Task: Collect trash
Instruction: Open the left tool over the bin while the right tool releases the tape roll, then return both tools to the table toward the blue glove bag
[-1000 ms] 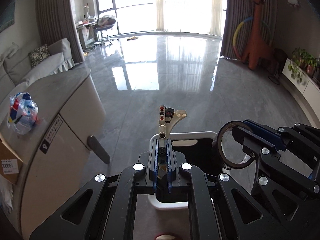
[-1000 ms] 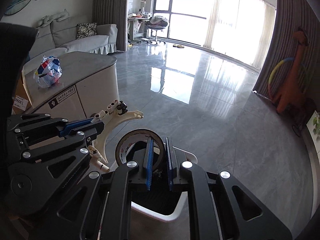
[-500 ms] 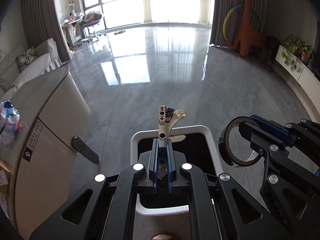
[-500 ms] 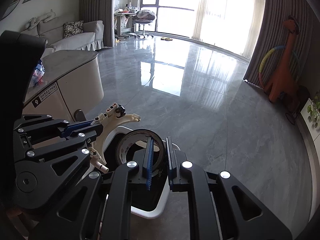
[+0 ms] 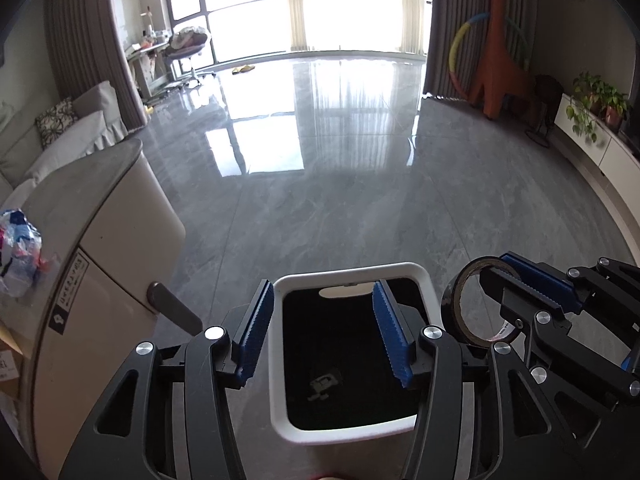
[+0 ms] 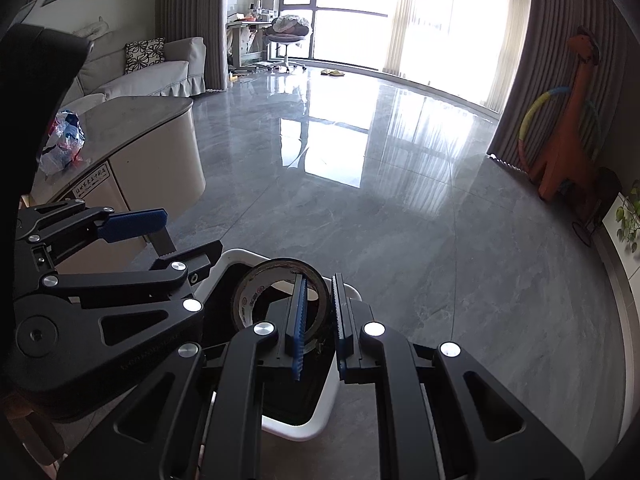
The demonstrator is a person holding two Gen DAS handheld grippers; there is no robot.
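Tilting down, left hand-held gripper (image 5: 323,330) opening

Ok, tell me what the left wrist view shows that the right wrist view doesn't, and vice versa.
Only the left wrist view looks straight down into the white bin, where a small pale piece lies on the dark bottom, seen between the left gripper and its opening, empty jaws. Only the right wrist view shows the right gripper head-on, clamped on the tape roll. Both show bin, tape roll, and crumpled wrapper on the cabinet.
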